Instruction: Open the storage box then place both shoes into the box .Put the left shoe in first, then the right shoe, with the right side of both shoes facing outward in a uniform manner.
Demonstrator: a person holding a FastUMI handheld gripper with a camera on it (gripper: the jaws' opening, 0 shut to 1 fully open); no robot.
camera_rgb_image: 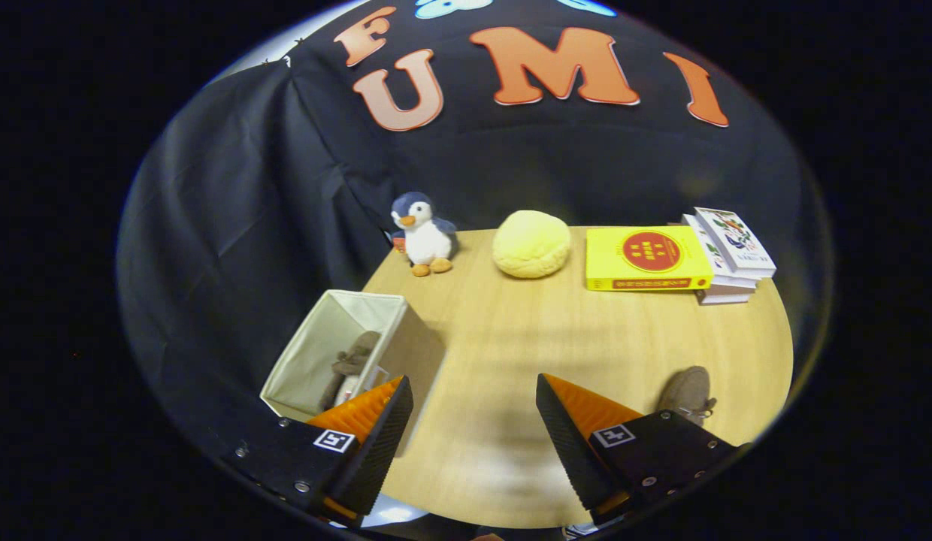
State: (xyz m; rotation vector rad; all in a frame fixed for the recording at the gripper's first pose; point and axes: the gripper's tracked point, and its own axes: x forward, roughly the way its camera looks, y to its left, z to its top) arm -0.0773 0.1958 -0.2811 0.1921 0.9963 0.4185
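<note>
1. The brown suede shoe (688, 392) still to be boxed lay on the pale wooden table (496, 353) at about two o'clock from my fingers, just beyond the right one.
2. The open beige fabric storage box (327, 347) stood at ten o'clock, with another brown shoe (351, 366) already inside.
3. My gripper (473, 421) was spread wide, holding nothing.
4. My worry: gripping the shoe carelessly could turn its right side inward.
5. Farther off sat a plush penguin (425, 234), a yellow cushion (531, 243) and stacked books (673, 259).
</note>
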